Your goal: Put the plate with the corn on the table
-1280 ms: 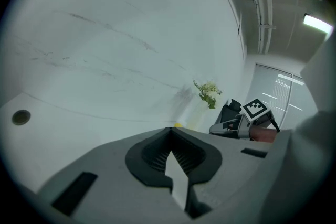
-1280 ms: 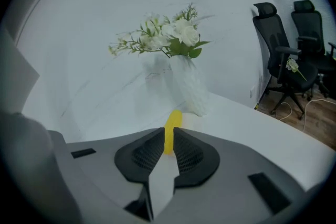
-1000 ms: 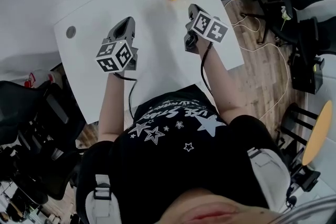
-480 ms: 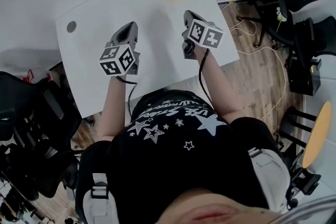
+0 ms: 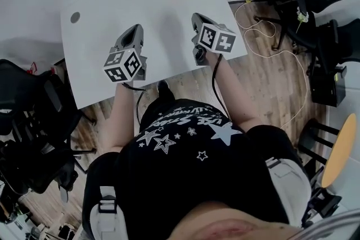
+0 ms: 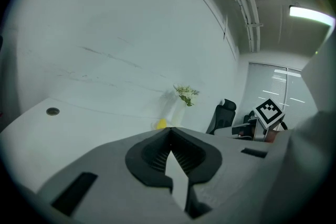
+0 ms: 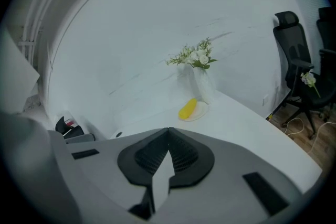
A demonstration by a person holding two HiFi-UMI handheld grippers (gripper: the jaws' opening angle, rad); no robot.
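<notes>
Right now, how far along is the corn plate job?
Looks done: the small white plate with the yellow corn cob sits on the white table, beside the flower vase. In hand: nothing; left tool and right tool are shut, empty, apart from it. Left: nothing visible.

Head view steeply down over table; gripper views low toward same plate

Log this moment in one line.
plate: on table, corn on it, beside vase | left gripper: jaws shut, empty | right gripper: jaws shut, empty
</notes>
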